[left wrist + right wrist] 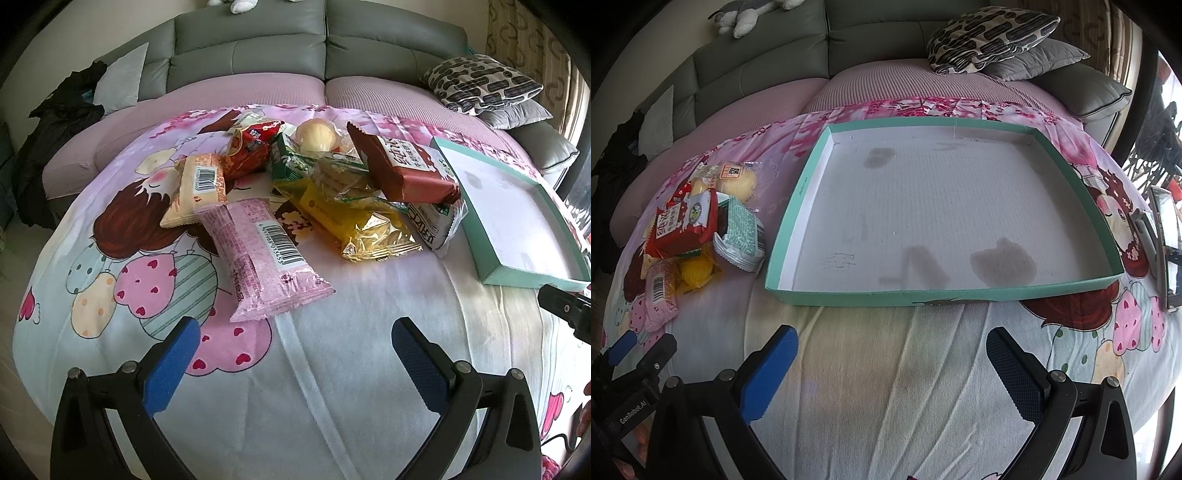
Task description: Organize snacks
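A pile of snack packets lies on a cartoon-print blanket. In the left wrist view a pink packet lies nearest, with a beige packet, a red packet, a yellow packet, a brown packet and a round bun behind. My left gripper is open and empty, just short of the pink packet. A shallow teal box with a white, stained floor lies to the right, with nothing in it. My right gripper is open and empty in front of the box. The pile is to its left.
A grey sofa runs behind the blanket, with patterned cushions at the right and dark clothing at the left. A phone lies on the blanket right of the box. The left gripper's body shows at the lower left of the right wrist view.
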A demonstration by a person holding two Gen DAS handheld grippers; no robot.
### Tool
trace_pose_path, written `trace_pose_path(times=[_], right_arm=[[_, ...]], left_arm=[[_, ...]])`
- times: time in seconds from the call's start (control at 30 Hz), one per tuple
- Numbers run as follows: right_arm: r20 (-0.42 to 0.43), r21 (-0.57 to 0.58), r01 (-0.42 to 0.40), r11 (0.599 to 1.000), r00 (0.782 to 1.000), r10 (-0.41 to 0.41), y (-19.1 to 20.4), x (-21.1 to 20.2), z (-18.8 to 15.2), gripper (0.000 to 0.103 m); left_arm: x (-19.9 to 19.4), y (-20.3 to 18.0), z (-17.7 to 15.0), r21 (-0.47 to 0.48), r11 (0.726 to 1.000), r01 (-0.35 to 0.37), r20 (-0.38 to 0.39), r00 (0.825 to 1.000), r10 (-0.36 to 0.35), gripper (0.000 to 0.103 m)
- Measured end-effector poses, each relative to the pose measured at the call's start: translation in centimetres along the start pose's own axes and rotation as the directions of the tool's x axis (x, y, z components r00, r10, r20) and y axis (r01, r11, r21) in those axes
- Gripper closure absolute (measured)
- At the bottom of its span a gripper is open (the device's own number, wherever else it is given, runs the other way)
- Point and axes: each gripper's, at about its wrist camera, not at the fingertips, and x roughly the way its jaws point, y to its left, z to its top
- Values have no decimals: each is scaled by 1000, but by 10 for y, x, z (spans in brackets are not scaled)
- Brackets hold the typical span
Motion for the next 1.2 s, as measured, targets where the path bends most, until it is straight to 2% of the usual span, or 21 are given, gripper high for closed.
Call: trace_pose_path(times=[0.4,0.6,0.7,0.8,0.93,1.1,1.2], right_arm=[[18,-4,6,1000,1000,-6,-1,-8,5,0],[75,16,-8,1000,997,7,-2,-24,22,0],[117,26,-26,999,993,23,2,-35,37,0],[142,16,-45,999,989,42,13,-41,49,0],[168,-10,-90,996,982,91,31,-44,63,0],[173,-14,-110,994,979,111,49,-40,75,0],[168,-21,-119,993,978,121,58,-36,78,0]], left_arm=[[-11,3,16,-7,1000,-9,8,1000,9,0],[-34,12,57,-39,999,-31,62,998,33,0],[-39,17,77,-51,996,-73,49,996,76,0],[-42,22,91,-108,989,-96,41,994,101,0],[-32,32,102,-225,972,-72,-15,997,70,0],[-21,31,98,-276,958,-73,-34,997,67,0],[-14,31,94,-292,950,-113,-56,993,101,0]])
